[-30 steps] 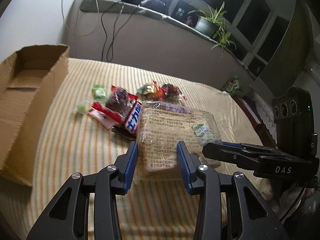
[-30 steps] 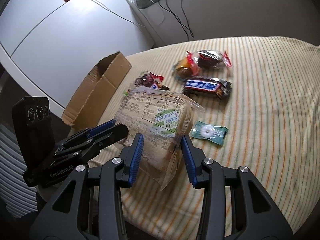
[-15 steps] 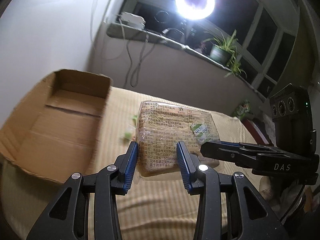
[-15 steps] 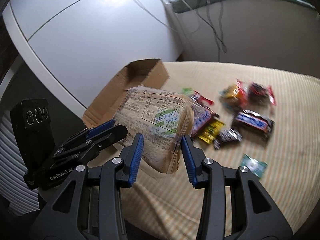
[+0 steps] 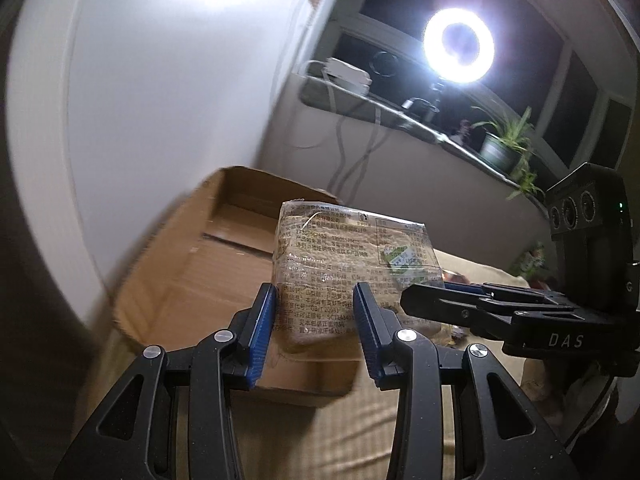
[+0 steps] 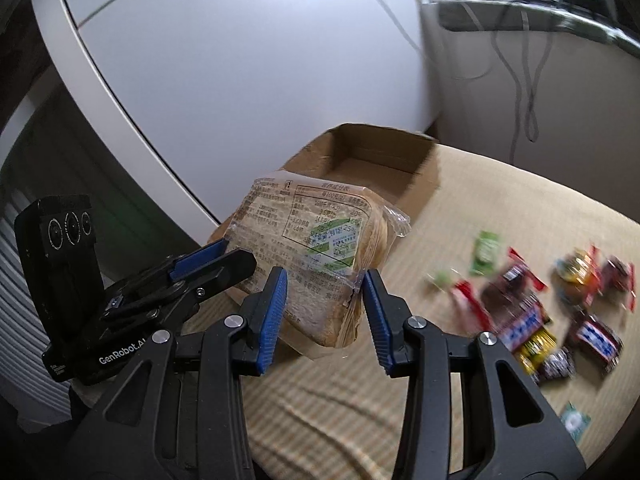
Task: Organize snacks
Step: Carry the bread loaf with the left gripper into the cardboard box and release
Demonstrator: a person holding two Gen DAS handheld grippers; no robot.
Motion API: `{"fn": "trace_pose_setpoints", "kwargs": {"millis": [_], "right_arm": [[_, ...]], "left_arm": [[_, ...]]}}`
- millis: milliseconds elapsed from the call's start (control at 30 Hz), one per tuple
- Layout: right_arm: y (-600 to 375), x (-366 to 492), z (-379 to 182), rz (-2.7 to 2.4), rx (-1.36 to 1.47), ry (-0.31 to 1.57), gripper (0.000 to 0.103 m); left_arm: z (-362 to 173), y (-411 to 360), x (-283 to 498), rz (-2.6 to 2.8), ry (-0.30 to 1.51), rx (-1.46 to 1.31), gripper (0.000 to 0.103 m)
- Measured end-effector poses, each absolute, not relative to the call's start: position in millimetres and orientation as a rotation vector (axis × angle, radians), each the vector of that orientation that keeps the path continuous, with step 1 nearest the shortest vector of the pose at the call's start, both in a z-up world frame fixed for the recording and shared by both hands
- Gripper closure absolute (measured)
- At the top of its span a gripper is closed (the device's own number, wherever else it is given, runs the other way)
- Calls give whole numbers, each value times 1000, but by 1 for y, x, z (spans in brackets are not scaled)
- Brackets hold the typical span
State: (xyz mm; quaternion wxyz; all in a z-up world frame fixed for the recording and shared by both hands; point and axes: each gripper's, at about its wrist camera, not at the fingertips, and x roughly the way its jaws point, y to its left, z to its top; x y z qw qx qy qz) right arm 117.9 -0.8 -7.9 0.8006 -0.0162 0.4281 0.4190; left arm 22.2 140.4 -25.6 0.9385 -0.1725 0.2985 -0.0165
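Note:
A clear-wrapped pack of sliced bread (image 5: pixel 348 264) is held in the air between both grippers, just in front of an open cardboard box (image 5: pixel 224 248). My left gripper (image 5: pixel 316 328) is shut on the pack's near edge. My right gripper (image 6: pixel 324 312) is shut on another edge of the bread pack (image 6: pixel 316 248). The right gripper's body shows at the right of the left wrist view (image 5: pixel 520 312); the left one shows at the left of the right wrist view (image 6: pixel 168 288). The cardboard box (image 6: pixel 380 168) lies on the bed past the bread.
Several small wrapped snacks (image 6: pixel 532 312) lie scattered on the striped bedcover (image 6: pixel 500 208) to the right of the box. A white cabinet (image 6: pixel 240 60) stands behind the box. A ring light (image 5: pixel 458 46) and a potted plant (image 5: pixel 504 140) stand on the window ledge.
Both grippers have lifted the bread pack off the bed and carried it left, from beside the snack pile to just in front of the box.

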Motion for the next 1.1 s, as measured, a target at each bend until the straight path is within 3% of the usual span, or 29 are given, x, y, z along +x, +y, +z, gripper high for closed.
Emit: {"fn": "trace_pose_setpoints", "kwargs": {"millis": [733, 1100], "right_arm": [[52, 130, -43, 963, -65, 1001, 61], [32, 129, -30, 918, -68, 952, 52]], "left_arm": [[-44, 172, 28, 103, 658, -334, 65], [-33, 169, 15, 145, 622, -287, 65]]}}
